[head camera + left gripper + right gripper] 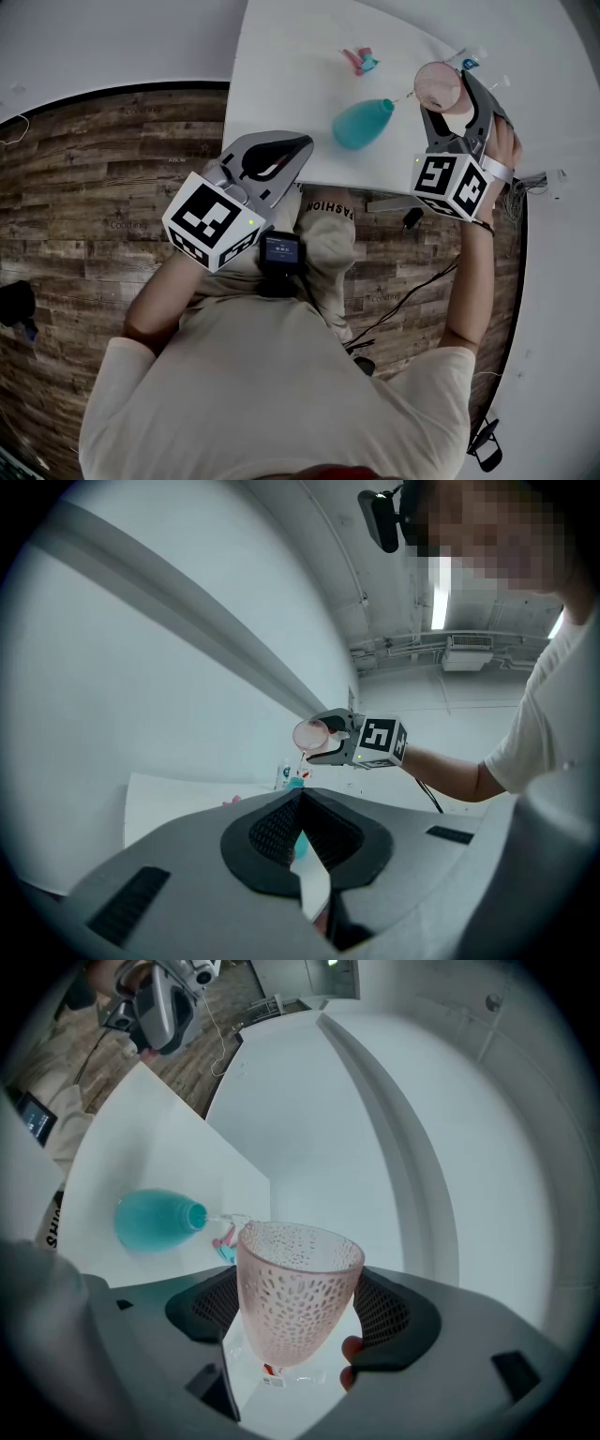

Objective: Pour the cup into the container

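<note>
Head view: "FASHION" on garment [330, 232]; cup [437, 86] gripped.

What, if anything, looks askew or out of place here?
The pink cup, gripped by the right gripper, is tilted while it appears off to the side of the teal container, not above its opening. No spill shows on the white table.
</note>
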`<state>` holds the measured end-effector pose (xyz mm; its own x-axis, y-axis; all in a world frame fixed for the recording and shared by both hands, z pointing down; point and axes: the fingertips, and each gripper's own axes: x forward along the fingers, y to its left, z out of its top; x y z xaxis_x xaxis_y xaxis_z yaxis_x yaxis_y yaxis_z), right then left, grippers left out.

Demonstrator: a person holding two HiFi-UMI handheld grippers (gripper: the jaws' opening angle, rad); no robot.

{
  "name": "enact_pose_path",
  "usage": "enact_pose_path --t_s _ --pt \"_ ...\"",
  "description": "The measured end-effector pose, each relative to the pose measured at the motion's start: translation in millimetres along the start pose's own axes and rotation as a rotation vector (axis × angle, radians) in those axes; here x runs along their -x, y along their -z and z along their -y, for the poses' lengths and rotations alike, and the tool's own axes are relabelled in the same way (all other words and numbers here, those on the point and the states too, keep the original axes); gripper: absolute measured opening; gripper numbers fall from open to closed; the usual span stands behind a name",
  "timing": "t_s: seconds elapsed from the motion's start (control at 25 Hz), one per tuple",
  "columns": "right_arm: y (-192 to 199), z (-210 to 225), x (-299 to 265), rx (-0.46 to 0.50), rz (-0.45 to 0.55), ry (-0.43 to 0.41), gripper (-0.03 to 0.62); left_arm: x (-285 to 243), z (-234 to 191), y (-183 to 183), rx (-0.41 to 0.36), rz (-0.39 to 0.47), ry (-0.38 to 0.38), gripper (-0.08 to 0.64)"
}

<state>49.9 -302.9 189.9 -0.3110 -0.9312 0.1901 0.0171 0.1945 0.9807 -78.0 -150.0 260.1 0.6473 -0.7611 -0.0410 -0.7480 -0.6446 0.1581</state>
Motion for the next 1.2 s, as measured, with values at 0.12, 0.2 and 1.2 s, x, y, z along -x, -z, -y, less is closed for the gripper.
enact_pose_path --t_s 0.12,0.2,1.2 --pt "0.5 1.1 0.1 0.003 0.000 0.004 0.380 -0.2 0.0 -0.1 0.002 0.000 0.000 0.011" --pt "-0.1 2.0 0.3 0.007 0.001 0.010 0.380 0.2 -0.4 -0.1 0.004 0.001 -0.001 0.011" --pt "-2.9 3.9 -1.2 0.072 -0.004 0.051 0.380 4.4 -3.8 3.1 0.010 -0.003 -0.009 0.011"
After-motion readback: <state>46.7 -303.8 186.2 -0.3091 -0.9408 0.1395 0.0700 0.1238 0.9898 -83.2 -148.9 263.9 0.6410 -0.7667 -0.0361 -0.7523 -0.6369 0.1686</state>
